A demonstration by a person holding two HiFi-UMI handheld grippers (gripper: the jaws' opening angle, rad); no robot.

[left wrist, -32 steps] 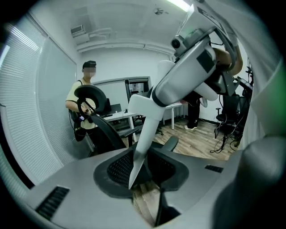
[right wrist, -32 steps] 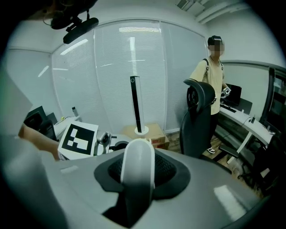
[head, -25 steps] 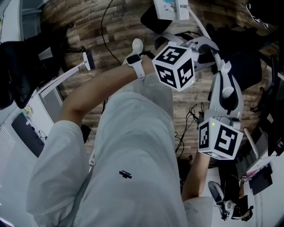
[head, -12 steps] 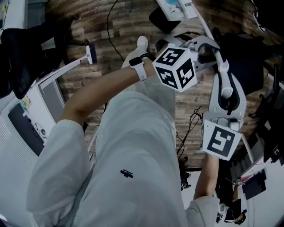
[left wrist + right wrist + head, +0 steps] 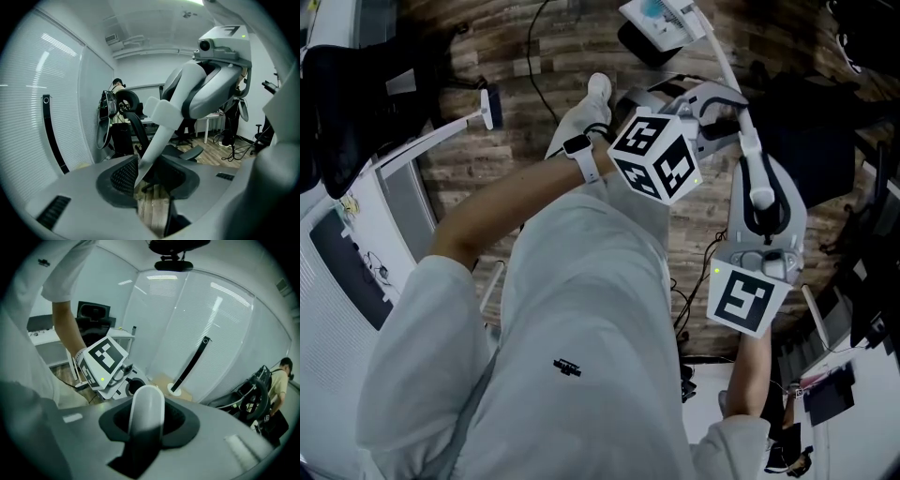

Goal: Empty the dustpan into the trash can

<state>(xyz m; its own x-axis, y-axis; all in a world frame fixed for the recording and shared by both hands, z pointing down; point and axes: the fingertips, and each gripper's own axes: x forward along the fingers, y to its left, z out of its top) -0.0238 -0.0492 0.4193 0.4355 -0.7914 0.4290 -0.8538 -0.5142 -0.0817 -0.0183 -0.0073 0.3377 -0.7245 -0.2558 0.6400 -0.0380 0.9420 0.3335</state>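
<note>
A white dustpan (image 5: 661, 17) hangs above the wood floor at the top of the head view. Its long white handle (image 5: 748, 155) runs down toward me. My right gripper (image 5: 147, 420) is shut on the handle's rounded top end (image 5: 146, 416); its marker cube (image 5: 745, 300) is low on the right. My left gripper (image 5: 150, 176), whose cube (image 5: 656, 155) is in the middle, has just been opening its jaws. The handle (image 5: 157, 136) slants between them, resting against the left pad (image 5: 123, 176), with a gap on the other side. I cannot pick out a trash can.
Cables (image 5: 698, 253) trail across the wood floor. A white stick with a dark head (image 5: 487, 108) lies at the left beside white furniture. Dark office chairs (image 5: 183, 152) and a person (image 5: 276, 380) stand by the blinds-covered glass wall.
Both grippers have shifted a little left and down in the head view. The right gripper's cube has rolled so one marker face points up. The dustpan has drifted slightly left.
</note>
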